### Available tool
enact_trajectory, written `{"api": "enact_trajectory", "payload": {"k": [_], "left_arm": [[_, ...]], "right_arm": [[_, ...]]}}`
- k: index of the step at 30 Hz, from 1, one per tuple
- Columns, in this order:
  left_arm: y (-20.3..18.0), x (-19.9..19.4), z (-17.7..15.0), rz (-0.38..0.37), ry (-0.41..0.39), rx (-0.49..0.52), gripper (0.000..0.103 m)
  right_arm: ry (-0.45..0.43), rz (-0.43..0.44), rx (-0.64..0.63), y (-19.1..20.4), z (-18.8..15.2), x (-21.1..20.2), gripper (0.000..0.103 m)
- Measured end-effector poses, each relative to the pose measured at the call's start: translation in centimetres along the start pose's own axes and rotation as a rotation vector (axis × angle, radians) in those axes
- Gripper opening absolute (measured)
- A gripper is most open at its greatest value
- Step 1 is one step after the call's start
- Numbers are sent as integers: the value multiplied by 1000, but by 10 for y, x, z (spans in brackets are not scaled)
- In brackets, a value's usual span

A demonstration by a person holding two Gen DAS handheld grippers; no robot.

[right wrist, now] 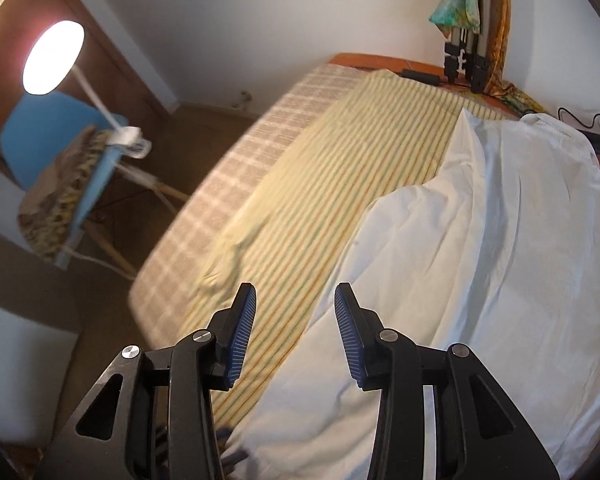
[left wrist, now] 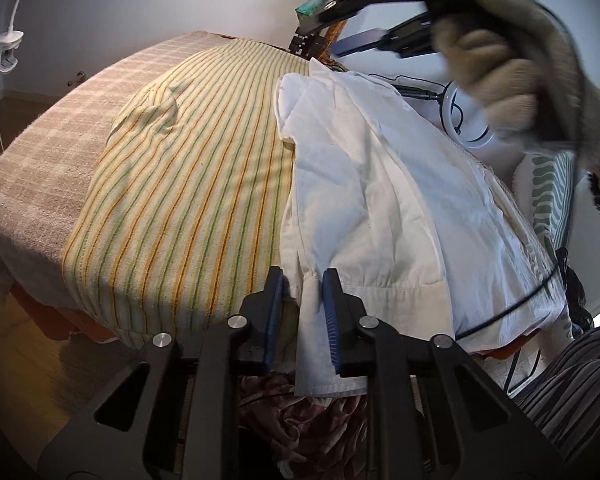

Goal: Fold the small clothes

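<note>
A white garment (left wrist: 380,200) lies crumpled on the right half of a yellow striped cloth (left wrist: 188,180) that covers the table. Its near hem hangs over the table's front edge, between the jaws of my left gripper (left wrist: 304,280). The cloth rests against the right pad, and a gap shows at the left pad. My right gripper (left wrist: 340,24), blurred and held by a gloved hand (left wrist: 512,64), hovers high over the garment's far end. In the right wrist view my right gripper (right wrist: 296,296) is open and empty above the left edge of the garment (right wrist: 480,260) and the striped cloth (right wrist: 340,152).
A beige checked blanket (left wrist: 40,168) lies under the striped cloth on the left. Past it stand a blue chair (right wrist: 60,152) draped with cloth and a lit lamp (right wrist: 54,58). Tripod legs (right wrist: 464,56) are at the back, and a black cable (left wrist: 512,304) crosses the garment's right side.
</note>
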State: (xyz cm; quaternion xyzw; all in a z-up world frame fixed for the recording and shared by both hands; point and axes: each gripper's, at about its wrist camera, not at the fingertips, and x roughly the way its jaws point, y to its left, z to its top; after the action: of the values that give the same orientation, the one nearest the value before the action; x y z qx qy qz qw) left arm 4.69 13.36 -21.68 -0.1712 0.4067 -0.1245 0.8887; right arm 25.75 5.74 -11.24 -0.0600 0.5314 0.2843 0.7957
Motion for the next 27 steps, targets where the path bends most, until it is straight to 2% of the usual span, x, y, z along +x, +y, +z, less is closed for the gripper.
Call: {"api": "enact_trajectory", "payload": {"k": [5,10,17,27], "left_arm": [[0,1,0,-26,-4,-8,9],[5,-2,1,-59,-11,-26,7],[5,-14,5,-108,-27,-49,6],[-10,-23,7,-92,-43,-15,6]], "right_arm": [[46,-36,68,-17,19,45,39],[60,-138,75,-29,33,73,39],[78,-181,81,-34,47,88,39],[130,-276,10,-26,54,103,38]]}}
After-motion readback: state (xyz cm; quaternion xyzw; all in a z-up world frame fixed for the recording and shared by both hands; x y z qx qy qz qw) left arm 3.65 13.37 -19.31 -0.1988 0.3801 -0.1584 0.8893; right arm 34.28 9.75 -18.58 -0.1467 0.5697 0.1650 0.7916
